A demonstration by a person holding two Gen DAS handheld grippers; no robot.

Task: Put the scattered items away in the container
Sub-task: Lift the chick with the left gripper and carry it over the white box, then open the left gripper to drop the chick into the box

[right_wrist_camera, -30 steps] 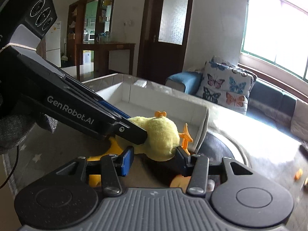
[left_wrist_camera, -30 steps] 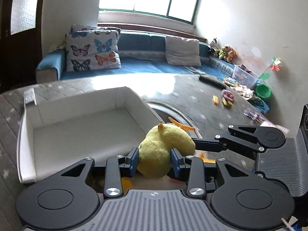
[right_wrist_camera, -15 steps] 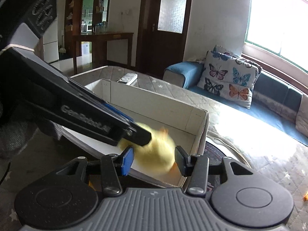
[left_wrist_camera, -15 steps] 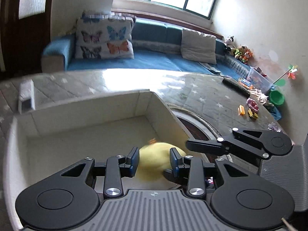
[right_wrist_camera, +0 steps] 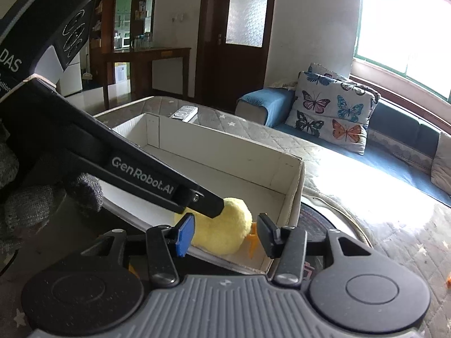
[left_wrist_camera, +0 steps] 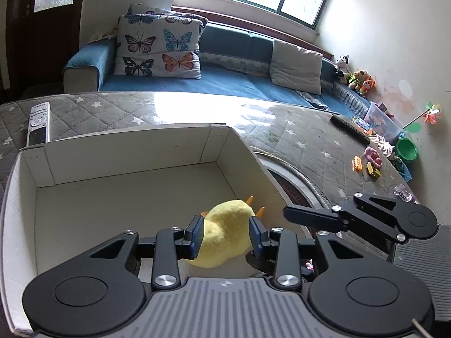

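Jaws, left: left gripper has both blue pads pressed into the sides of the yellow plush chick; clamped on it, gap about the width of the toy's body.
Jaws, right: right gripper stands spread, blue pad on one side and black pad on the other; cannot tell from either view whether the pads touch the plush.
Chick position: one plush, held over the near right corner of the white cardboard box; orange feet poke out beyond it toward the box's right wall.
Glove: grey knit gloved hand grips the left tool in the right wrist view.
Box: one, open top, nothing else showing on its floor; wide bare floor to the left and far side of the chick.
Edges: box's right wall runs just beside the chick; a round dark mat lies just outside that wall.
Surface: grey star-quilted mattress carries the box.
Remote: one pale remote beyond the box's far left corner, apart from it.
Scattered toys: two small orange-yellow blocks and a pink item, well apart to the right.
Far: blue sofa with butterfly cushions.
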